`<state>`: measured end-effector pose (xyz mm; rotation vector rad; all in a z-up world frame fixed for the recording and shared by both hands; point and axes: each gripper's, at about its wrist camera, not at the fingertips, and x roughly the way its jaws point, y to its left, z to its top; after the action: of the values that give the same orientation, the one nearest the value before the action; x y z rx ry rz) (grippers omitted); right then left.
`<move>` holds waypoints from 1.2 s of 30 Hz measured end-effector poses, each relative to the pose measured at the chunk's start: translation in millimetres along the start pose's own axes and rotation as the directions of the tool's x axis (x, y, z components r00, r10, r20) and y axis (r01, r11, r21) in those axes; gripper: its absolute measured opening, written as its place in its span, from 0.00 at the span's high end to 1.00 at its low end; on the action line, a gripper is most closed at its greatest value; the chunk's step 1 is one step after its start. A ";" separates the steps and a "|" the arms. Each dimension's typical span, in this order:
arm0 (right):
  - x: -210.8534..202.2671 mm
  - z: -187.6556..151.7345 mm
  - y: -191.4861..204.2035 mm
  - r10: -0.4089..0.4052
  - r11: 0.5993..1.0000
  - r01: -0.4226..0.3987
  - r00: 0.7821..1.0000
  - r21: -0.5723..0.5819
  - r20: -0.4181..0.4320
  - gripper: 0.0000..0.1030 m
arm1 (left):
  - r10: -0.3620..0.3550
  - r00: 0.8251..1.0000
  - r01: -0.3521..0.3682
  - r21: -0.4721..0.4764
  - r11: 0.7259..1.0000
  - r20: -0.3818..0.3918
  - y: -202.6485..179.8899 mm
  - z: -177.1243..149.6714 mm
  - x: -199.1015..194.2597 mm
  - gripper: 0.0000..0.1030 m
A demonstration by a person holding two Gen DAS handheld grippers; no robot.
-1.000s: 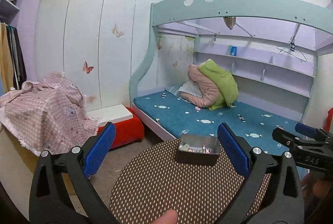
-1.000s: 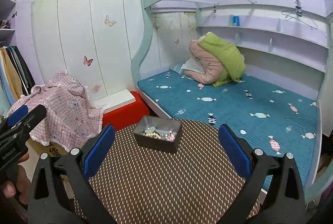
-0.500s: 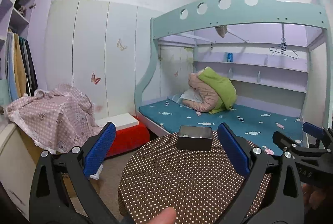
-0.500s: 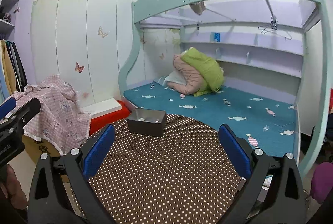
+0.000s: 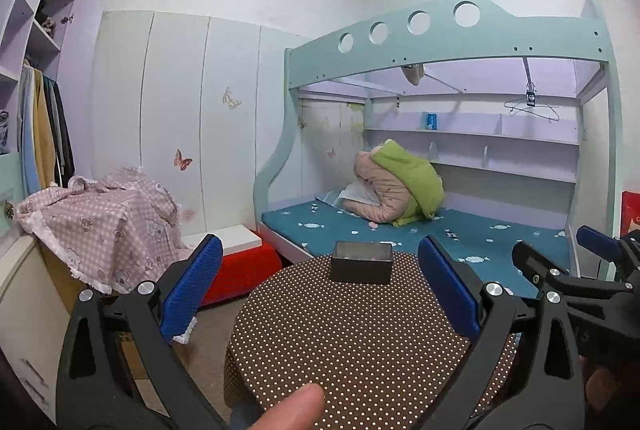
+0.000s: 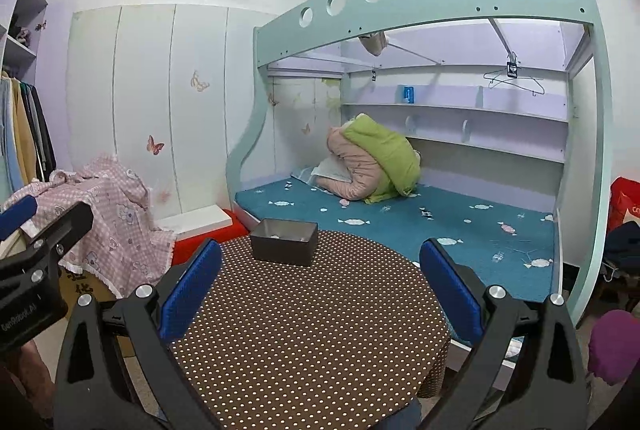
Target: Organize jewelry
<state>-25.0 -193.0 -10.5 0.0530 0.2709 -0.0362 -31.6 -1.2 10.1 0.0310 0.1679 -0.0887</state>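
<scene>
Dark rectangular box (image 6: 284, 241) sits on dotted table (image 6: 304, 334); both grippers gape empty.

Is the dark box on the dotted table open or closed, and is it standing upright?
Open and upright. The dark box has no lid; the right wrist view looks past its rim to small pale pieces inside. It sits flat on the dotted table.

A small open box (image 5: 361, 267) sits at the far edge of the round worktop (image 5: 344, 342), nothing else on it. Behind the worktop stands a bunk bed (image 5: 440, 238) with rolled bedding (image 5: 396, 190) at its far left corner. Left of the worktop, a cloth-draped stack (image 5: 104, 222) leans beside the wardrobe doors (image 5: 180, 118)
</scene>
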 end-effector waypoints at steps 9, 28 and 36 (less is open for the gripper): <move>-8.2 -0.6 2.1 0.014 1.000 -0.014 1.000 -0.007 0.003 0.07 | 0.014 1.000 -0.014 -0.018 1.000 -0.006 7.6 1.4 -6.6 0.05; -14.6 4.0 7.8 0.021 0.999 -0.020 1.000 -0.026 0.019 0.07 | 0.028 0.999 -0.029 -0.036 0.999 -0.022 7.4 6.7 -12.3 0.05; -17.5 3.4 9.8 0.008 1.000 -0.008 1.000 -0.026 0.024 0.07 | 0.049 0.999 -0.049 -0.019 0.999 -0.018 4.2 8.1 -10.4 0.05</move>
<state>-40.5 -182.9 -2.1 0.0281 0.2473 -0.0253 -40.1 3.5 19.9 0.0162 0.1857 -0.0377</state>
